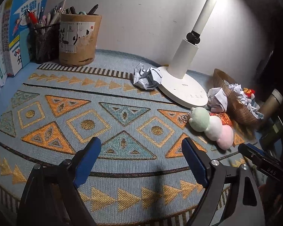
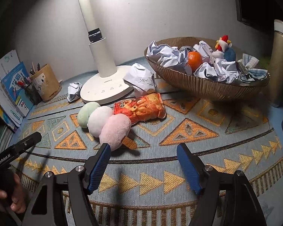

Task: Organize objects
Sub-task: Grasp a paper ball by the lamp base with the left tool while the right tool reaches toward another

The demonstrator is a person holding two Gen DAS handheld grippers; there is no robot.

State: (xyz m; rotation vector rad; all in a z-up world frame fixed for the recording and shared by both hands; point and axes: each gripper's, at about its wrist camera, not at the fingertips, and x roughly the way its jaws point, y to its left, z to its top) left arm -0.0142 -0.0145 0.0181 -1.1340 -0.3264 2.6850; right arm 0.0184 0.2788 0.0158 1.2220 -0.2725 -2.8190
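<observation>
A: Four things look left to sort, left to right: a crumpled paper (image 2: 73,91) beside the lamp base (image 2: 103,91), the plush dango skewer (image 2: 105,122), a snack-bag toy (image 2: 141,107) and another paper wad (image 2: 141,79), all lying on the table mat (image 2: 160,179).

B: And the basket (image 2: 203,85)?

A: It already holds papers, an orange (image 2: 194,58) and a chicken toy (image 2: 222,46). The left gripper (image 1: 141,160) and right gripper (image 2: 143,166) hover spread, holding nothing.

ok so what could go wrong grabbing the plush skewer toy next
The plush skewer toy lies against the snack bag and close to the lamp base, so the open right gripper may snag the bag or bump the lamp. The basket is already piled with crumpled paper and an orange, so things might spill out.
</observation>
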